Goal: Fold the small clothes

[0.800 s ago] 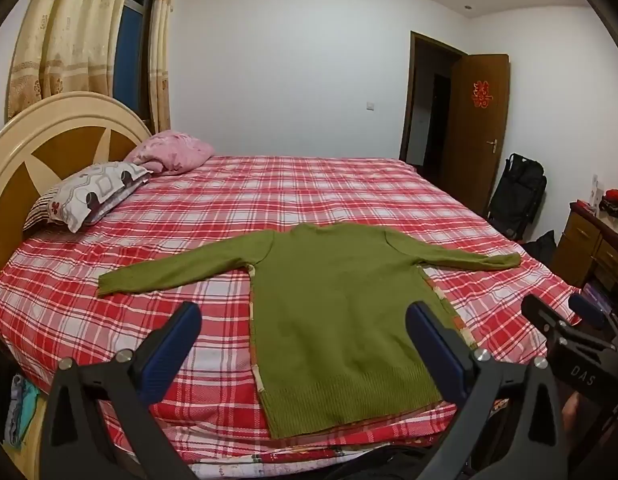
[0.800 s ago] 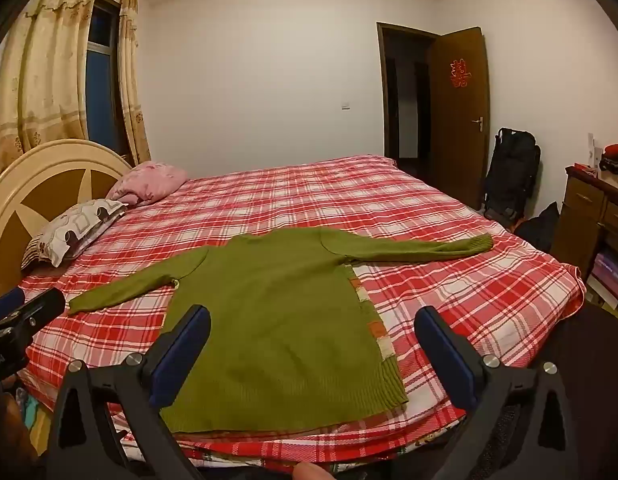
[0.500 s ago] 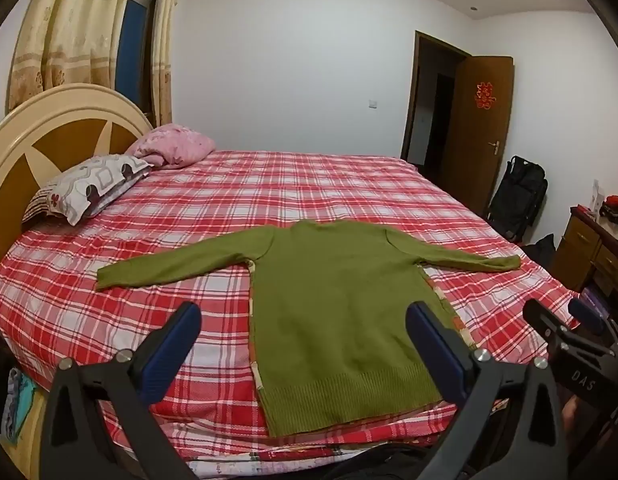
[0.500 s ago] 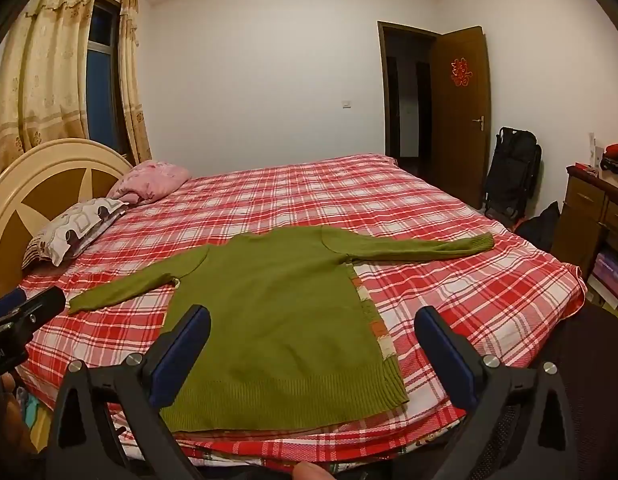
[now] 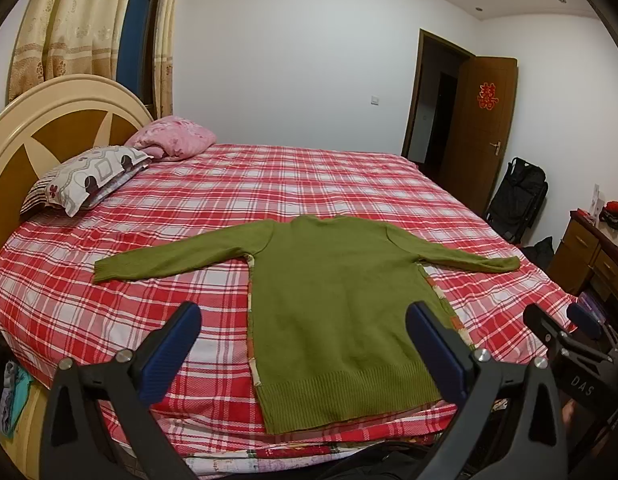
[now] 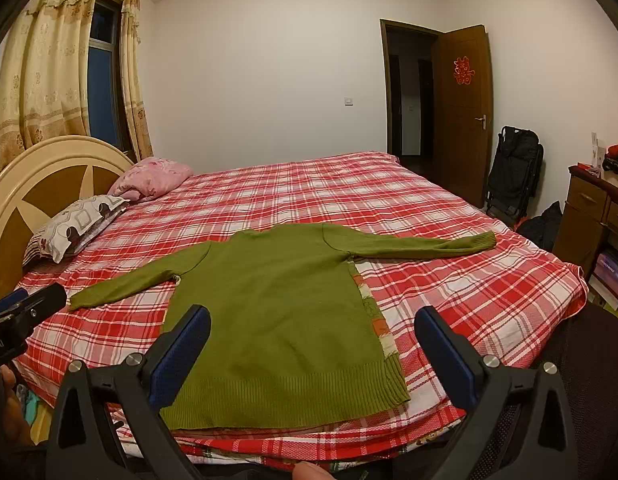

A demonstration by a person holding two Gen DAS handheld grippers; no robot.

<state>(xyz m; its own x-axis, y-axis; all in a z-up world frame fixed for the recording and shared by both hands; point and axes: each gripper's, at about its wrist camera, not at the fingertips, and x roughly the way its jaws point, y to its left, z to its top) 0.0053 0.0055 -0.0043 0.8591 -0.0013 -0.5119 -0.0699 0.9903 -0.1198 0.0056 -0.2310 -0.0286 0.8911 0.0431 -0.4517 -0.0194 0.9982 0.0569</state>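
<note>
While flat on the bed [image 5: 349, 184], green sweater [image 5: 341, 312] beyond both grippers' spread, empty fingers [image 5: 171, 350].

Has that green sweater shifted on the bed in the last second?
No. The green sweater lies in the same spot on the plaid sheet, sleeves spread as before.

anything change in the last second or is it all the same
Almost nothing. The left claw drifted slightly, so the bed sits a touch differently in its view; the right claw barely shifted. Neither took hold of anything: both stay open, short of the green sweater, which still lies flat with sleeves spread on the plaid bed.
</note>
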